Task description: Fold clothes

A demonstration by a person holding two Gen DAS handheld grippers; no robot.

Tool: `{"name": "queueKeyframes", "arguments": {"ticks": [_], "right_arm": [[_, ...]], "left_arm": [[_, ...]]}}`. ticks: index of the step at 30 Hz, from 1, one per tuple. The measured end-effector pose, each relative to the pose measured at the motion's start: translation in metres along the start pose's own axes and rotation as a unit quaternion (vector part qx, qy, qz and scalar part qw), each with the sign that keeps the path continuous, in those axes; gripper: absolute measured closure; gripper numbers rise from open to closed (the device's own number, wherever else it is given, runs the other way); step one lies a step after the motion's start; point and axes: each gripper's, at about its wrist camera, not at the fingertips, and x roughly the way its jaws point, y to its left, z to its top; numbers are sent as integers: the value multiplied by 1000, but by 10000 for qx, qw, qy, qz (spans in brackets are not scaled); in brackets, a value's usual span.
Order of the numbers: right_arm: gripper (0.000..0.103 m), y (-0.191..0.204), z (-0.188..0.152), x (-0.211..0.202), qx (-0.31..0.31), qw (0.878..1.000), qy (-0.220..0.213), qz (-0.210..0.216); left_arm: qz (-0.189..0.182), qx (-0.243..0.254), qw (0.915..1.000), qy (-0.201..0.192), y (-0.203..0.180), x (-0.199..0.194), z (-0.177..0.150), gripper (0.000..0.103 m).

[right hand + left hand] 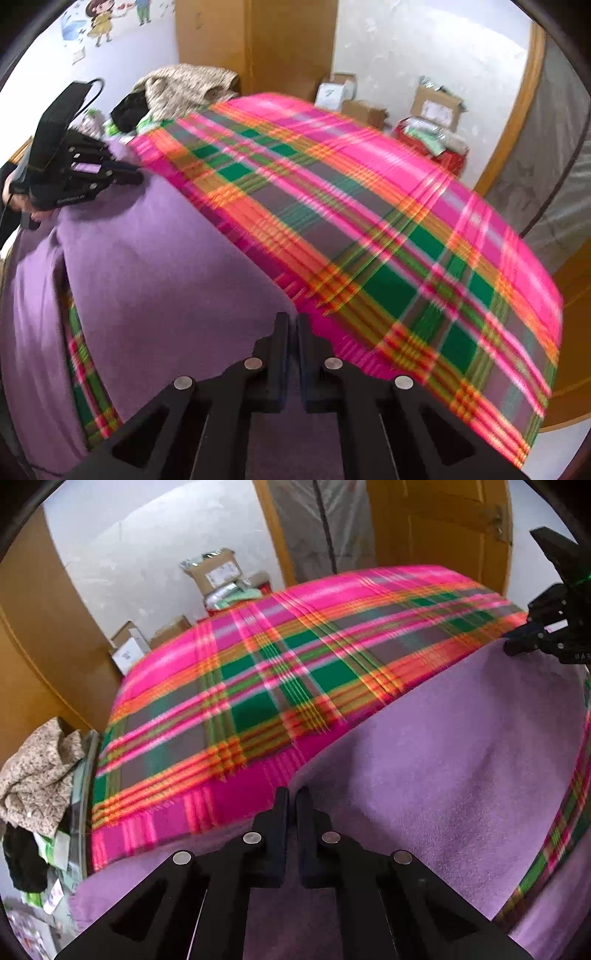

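A: Purple garment [424,760] lies spread flat on the plaid bed [258,672], under and ahead of both fingers; no fold visible yet.

B: Left gripper [291,797] and right gripper [292,321] each pinch its near edge; folding seems just starting.

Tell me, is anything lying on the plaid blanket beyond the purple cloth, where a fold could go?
Nothing visible lies there. The plaid blanket is bare from the edge of the purple cloth to its far side. Both the left gripper and the right gripper are shut at that cloth's edge. The clothes heap sits off the blanket's corner.
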Motion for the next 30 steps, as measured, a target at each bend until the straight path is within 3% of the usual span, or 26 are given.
{"name": "queueKeyframes", "arguments": {"ticks": [6,10,16,21,24,26,30], "right_arm": [[98,-8,16,14,167,9995,-8,-279],[97,-14,18,33,327,9988,169,-325],[97,-18,16,43,571,9968,207,-514],[96,-15,19,36,695,9959,204,-546],[94,-7,22,19,596,9973,-33,-422],[91,-1,28,10,595,9978,-200,-229],[68,19,41,3,494,9977,-444,130]], "left_arm": [[302,-51,9995,-41,4,11,16,99],[349,-122,9992,141,2,30,13,99],[362,-349,9987,115,7,32,17,99],[195,-630,9978,-99,14,11,11,95],[235,-715,9967,-307,23,-13,2,93],[379,-875,9946,-406,38,-27,-6,88],[805,-1352,9864,-475,81,-50,-32,74]]}}
